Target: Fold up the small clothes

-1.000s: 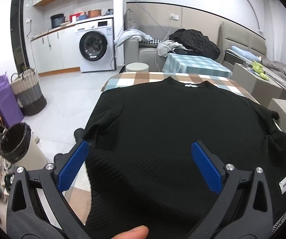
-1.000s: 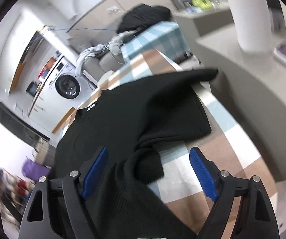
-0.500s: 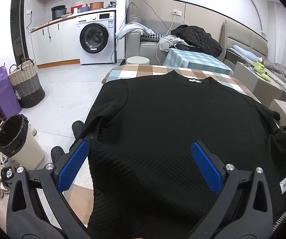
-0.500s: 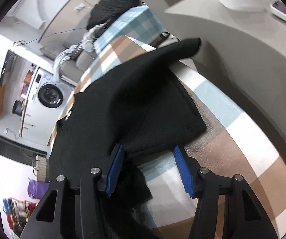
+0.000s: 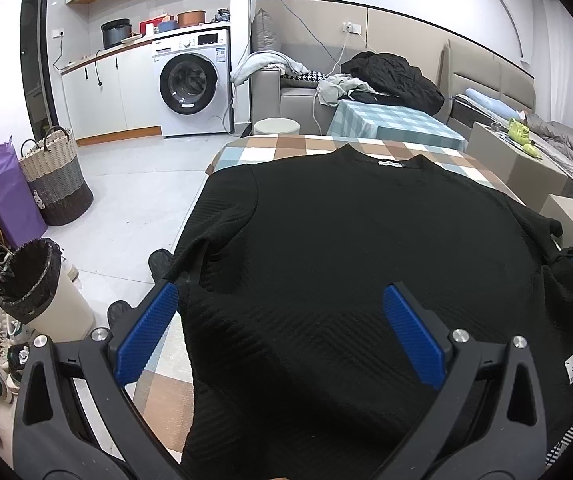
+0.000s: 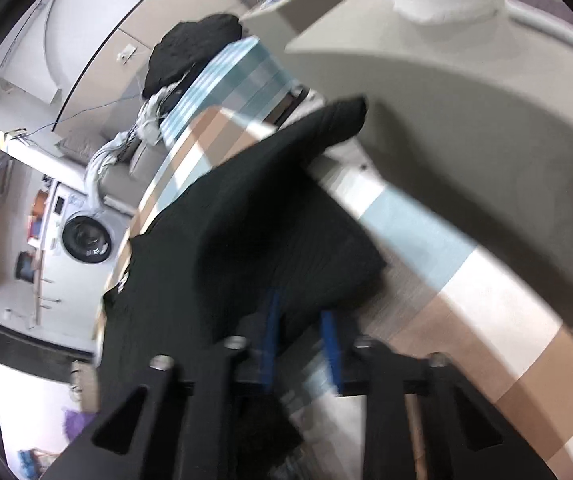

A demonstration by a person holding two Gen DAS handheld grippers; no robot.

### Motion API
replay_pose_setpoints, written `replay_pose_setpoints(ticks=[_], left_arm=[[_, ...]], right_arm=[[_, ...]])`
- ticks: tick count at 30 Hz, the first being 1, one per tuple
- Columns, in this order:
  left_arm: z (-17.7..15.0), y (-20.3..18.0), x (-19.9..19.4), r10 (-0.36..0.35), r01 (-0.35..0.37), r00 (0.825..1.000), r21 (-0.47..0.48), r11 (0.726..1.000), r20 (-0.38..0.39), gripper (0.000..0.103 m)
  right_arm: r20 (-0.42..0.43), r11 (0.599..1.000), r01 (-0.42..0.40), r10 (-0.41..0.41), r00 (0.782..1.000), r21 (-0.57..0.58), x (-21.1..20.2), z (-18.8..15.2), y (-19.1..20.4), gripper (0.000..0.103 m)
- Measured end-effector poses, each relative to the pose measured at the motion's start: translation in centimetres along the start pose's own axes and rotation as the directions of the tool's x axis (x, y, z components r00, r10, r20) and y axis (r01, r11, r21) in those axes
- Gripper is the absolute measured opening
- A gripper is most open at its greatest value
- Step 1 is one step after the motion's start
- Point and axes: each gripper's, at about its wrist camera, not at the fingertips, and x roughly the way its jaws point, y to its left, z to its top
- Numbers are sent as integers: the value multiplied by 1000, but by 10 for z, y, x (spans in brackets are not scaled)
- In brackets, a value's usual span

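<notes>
A black ribbed knit sweater (image 5: 350,264) lies spread flat, neckline away from the camera, on a worktop covered with a brown, white and pale-blue checked cloth (image 5: 286,148). The left gripper (image 5: 282,328) hovers over the sweater's near hem, its blue pads wide apart and holding nothing. At the garment's right side, the right gripper (image 6: 300,344) has just been closing and now pinches the sweater's black fabric at the sleeve's edge between its blue pads; that view is blurred.

Front-loading washing machine (image 5: 190,86) against the far wall; woven basket (image 5: 56,178) beside a purple bag (image 5: 4,192); lined bin (image 5: 32,280) nearer; checked tablecloth (image 5: 286,148); grey sofa (image 5: 282,92) behind.
</notes>
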Motion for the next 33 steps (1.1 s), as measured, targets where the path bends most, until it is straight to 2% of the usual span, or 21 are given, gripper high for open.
replay_pose_setpoints(ticks=[3,8,10,13,15,17,19,21,23,24,26,29,33], left_arm=[[-1,-2,0,2,-2,1000,5,1000,-1,102],[-1,-2,-1,1,-1,1000,8,1000,7,102],[-2,-1,0,2,-2,1000,7,1000,7,102],[-2,0,1,2,-2,1000,-1,1000,-1,102],[-2,3,3,5,-5,1000,-11,1000,-7,102],[-2,8,4,9,-10,1000,-23,1000,-10,102],[-1,13,3,13,-13,1000,-32,999,-9,102],[1,18,2,16,-16,1000,-40,999,-6,102],[2,24,2,20,-20,1000,-48,999,-4,102],[2,27,2,22,-22,1000,-54,998,-4,102],[2,34,3,27,-27,1000,-66,997,-8,102],[2,46,9,29,-31,999,-108,994,-24,102],[0,63,13,18,-24,999,-176,984,-37,102]], right_arm=[[76,995,59,-53,996,-80,-13,2,10,7],[155,972,98,-66,986,-212,-25,11,37,7],[177,963,80,-35,984,-258,-27,14,59,7],[182,937,8,60,981,-349,-27,9,102,7],[119,889,-75,144,982,-452,-21,-8,136,7],[-5,800,-177,212,977,-574,-13,-37,170,7],[-140,711,-276,245,959,-647,-6,-66,190,7],[-246,654,-350,249,937,-670,2,-88,197,7],[-298,644,-367,218,929,-671,11,-98,196,13],[-312,647,-359,192,930,-673,16,-100,195,21],[-305,668,-330,160,939,-667,23,-96,190,27],[-291,695,-304,141,946,-652,26,-93,178,27],[-314,709,-267,68,947,-653,36,-102,168,27]])
